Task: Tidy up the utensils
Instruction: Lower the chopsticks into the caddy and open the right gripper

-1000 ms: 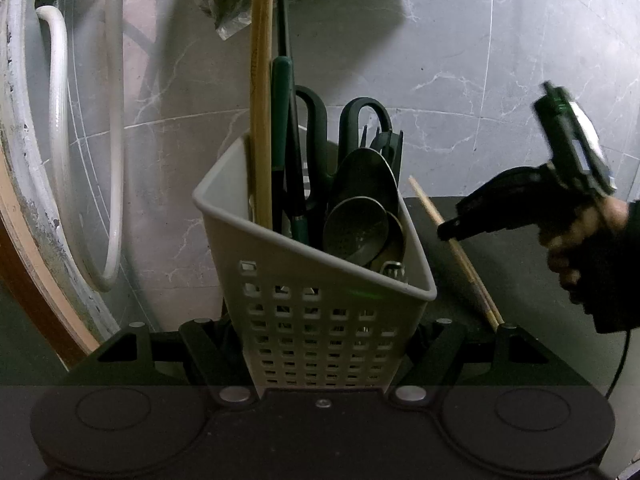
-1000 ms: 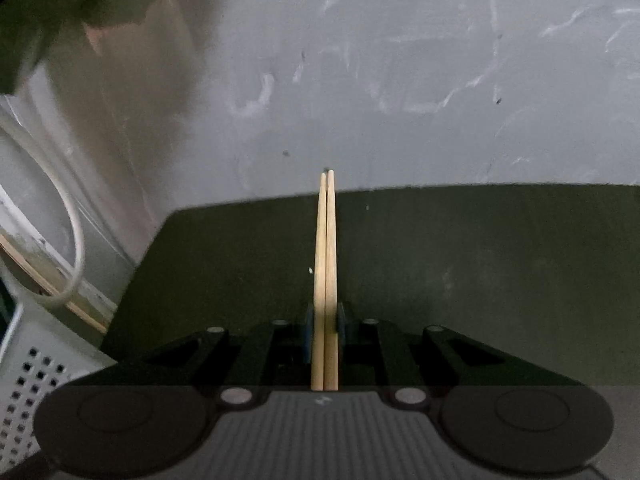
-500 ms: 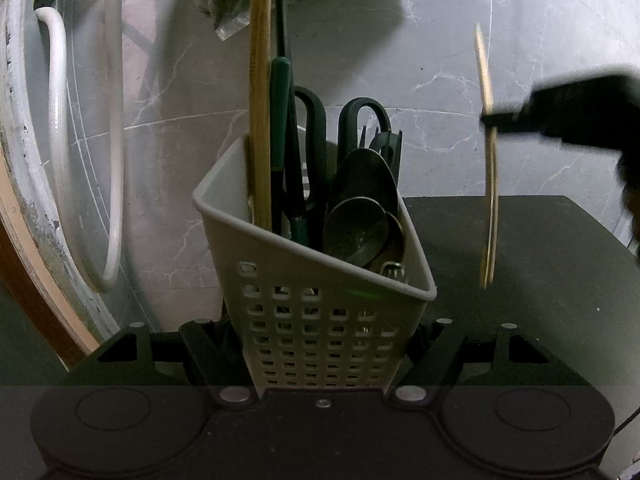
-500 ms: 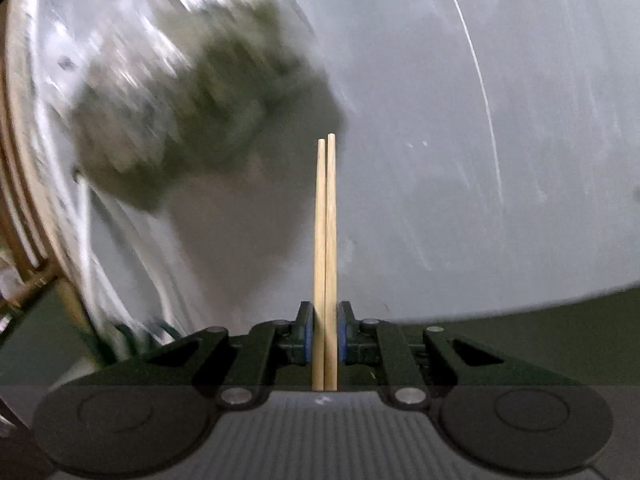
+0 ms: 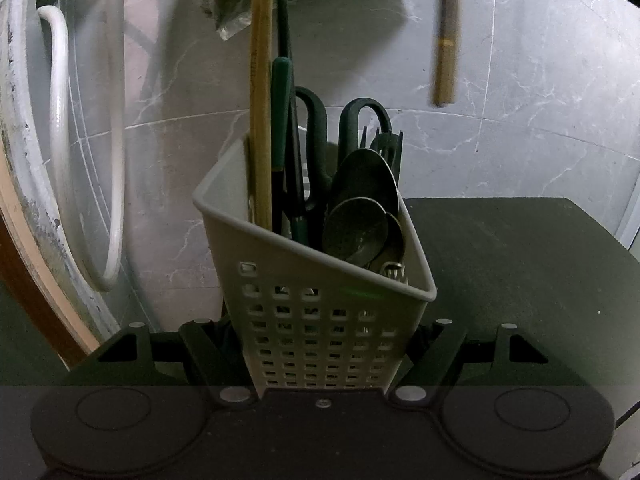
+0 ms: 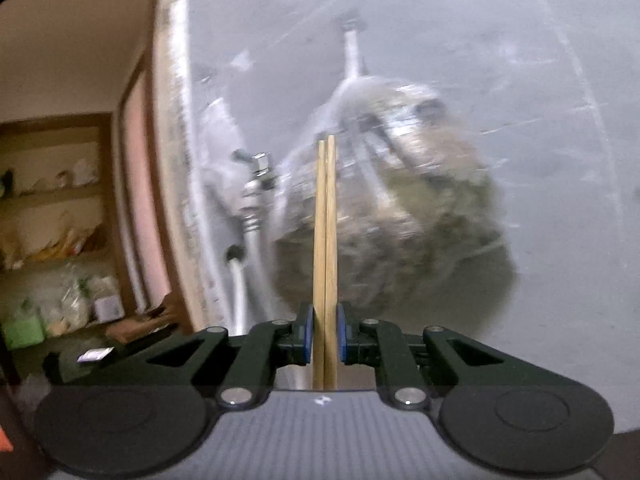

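Note:
My left gripper [image 5: 320, 340] is shut on a white perforated utensil caddy [image 5: 320, 316] and holds it upright. The caddy holds wooden chopsticks [image 5: 260, 120], green-handled scissors [image 5: 316, 128], metal spoons [image 5: 356, 224] and a fork. My right gripper [image 6: 325, 334] is shut on a pair of wooden chopsticks [image 6: 325, 240] that point straight ahead. In the left wrist view those chopsticks [image 5: 446, 40] hang blurred, upright, high above and right of the caddy; the right gripper itself is out of that view.
A dark table [image 5: 520, 264] lies right of the caddy. A marbled grey wall [image 5: 540, 80] stands behind, with a white hose [image 5: 116, 140] at left and a hanging bag [image 6: 392, 208]. A tap [image 6: 256, 172] and open shelves [image 6: 52, 208] show in the right wrist view.
My right gripper has lifted the chopsticks off the table, turned them upright and carried them up toward the caddy. The left gripper and caddy have stayed still.

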Motion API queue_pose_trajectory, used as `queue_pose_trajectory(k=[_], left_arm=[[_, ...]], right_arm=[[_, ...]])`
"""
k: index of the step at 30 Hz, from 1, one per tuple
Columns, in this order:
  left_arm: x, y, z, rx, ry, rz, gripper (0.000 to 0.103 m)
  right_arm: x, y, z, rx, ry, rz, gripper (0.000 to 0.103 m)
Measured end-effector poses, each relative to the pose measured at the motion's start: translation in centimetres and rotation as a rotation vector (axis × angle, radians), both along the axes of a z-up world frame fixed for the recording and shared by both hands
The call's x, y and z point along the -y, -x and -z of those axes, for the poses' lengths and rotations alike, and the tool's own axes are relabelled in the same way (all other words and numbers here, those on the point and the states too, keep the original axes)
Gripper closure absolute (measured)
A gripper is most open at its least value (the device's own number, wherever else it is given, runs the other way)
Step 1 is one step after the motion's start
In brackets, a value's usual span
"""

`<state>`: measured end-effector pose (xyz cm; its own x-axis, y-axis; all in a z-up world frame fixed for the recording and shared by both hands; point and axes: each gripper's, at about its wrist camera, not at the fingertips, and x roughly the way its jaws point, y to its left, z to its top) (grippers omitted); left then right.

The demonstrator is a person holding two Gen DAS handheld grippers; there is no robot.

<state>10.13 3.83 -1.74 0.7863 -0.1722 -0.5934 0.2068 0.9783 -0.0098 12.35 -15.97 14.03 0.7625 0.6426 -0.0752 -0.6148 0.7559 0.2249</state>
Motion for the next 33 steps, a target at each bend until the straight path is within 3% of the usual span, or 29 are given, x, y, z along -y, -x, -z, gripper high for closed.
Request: queue_pose_trajectory(k=[8,19,33], left_arm=[[-0.1,0.0,0.0,0.001,0.002,-0.001,0.027],[-0.1,0.0,0.0,0.0,0.001,0.0,0.027],[-0.1,0.0,0.0,0.0,0.001,-0.001,0.027]], right_arm=[[-5.1,0.1,2.3,0.034,0.109,-0.095,0.089],[-5.6,1.4,6.2,-0.016,0.183,-0.089,0.089],[-5.4,1.9,8.8,-0.027,0.226,-0.084,0.089]])
